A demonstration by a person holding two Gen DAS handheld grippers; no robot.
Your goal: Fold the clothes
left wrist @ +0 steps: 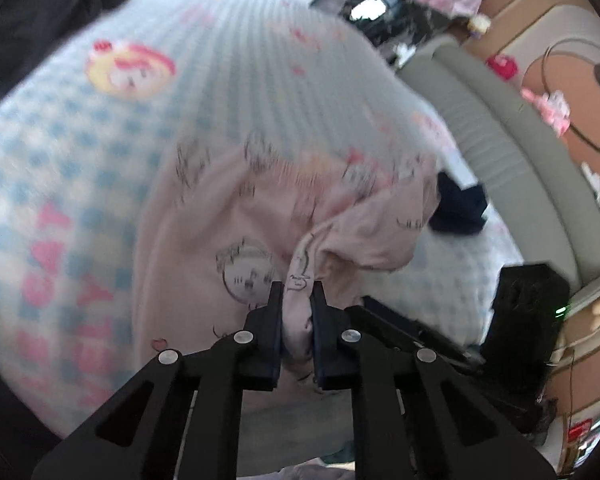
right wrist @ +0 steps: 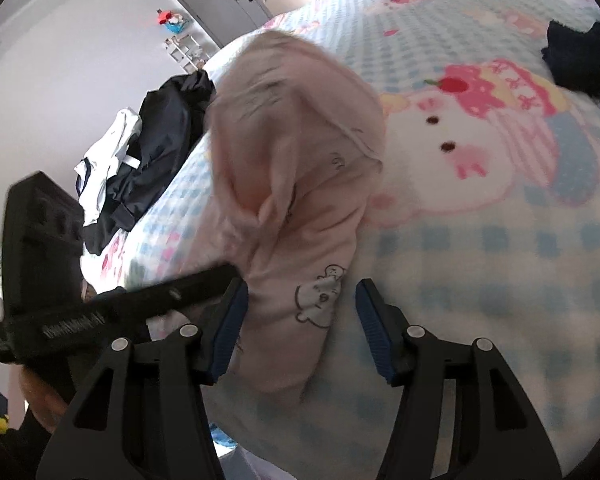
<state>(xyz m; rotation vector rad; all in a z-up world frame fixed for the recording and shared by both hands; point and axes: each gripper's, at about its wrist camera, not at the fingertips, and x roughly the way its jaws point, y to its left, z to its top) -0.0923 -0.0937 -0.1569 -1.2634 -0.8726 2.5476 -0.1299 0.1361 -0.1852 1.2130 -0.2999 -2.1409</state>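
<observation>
Folding has only begun, as far as I can judge. The pink garment lies on the checked blanket of the bed, printed with small cartoon faces, and it is not flat: one edge is lifted and turned over on itself. The left gripper has its fingers narrow and pinched on a gathered fold of this cloth. The right gripper stands with its fingers wide, one at each side of the near end of the garment, and the pads do not press on it. So 1 fold is in progress and the rest is still to do; no neat folded shape shows yet.

Around it, a pile of dark and white clothes waits near the edge of the bed. Another dark piece lies beside the grey headboard. The bunched cloth itself may hinder a clean fold.
</observation>
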